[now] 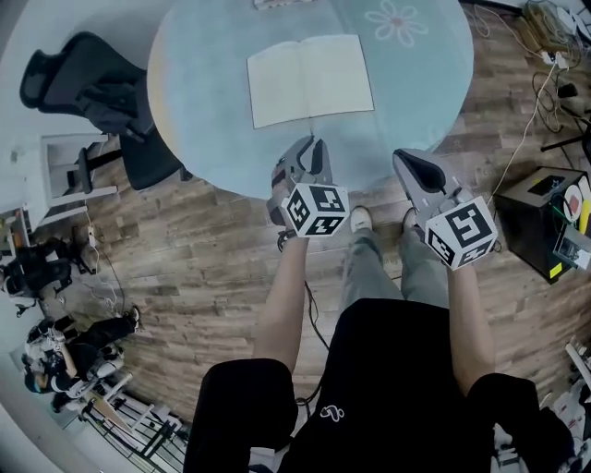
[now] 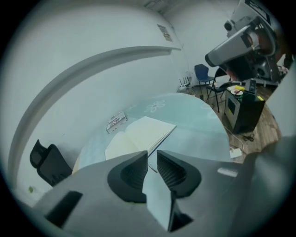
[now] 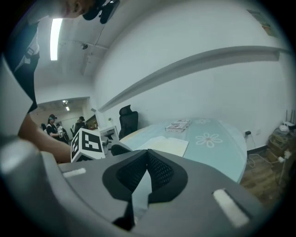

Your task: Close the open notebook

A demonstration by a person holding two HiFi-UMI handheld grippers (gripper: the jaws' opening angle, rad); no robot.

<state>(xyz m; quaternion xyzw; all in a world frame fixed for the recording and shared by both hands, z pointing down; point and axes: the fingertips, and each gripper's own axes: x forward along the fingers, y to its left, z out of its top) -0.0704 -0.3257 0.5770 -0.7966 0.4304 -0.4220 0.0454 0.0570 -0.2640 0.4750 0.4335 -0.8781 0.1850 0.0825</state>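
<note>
At upper centre, the open notebook (image 1: 309, 78) lies on the surface (image 1: 199, 111); a packet (image 1: 277, 4) is cut off above. Nothing is held: the left tool (image 1: 312, 148) is slightly parted, the right tool (image 1: 406, 162) closed.

The notebook (image 1: 309, 78) is lying flat on the table (image 1: 203, 139), about mid-table. Beyond it, a small packet (image 2: 116, 121) is sitting near the far edge. A chair (image 1: 102, 97) is standing left of the table, close against its rim. The left gripper (image 1: 314, 141) is hanging over the near rim, just before the notebook, and the right gripper (image 1: 403, 155) is hanging beside it, further right. A box (image 1: 536, 217) is sitting on the floor at the right, with cables (image 1: 545, 55) lying behind it.
</note>
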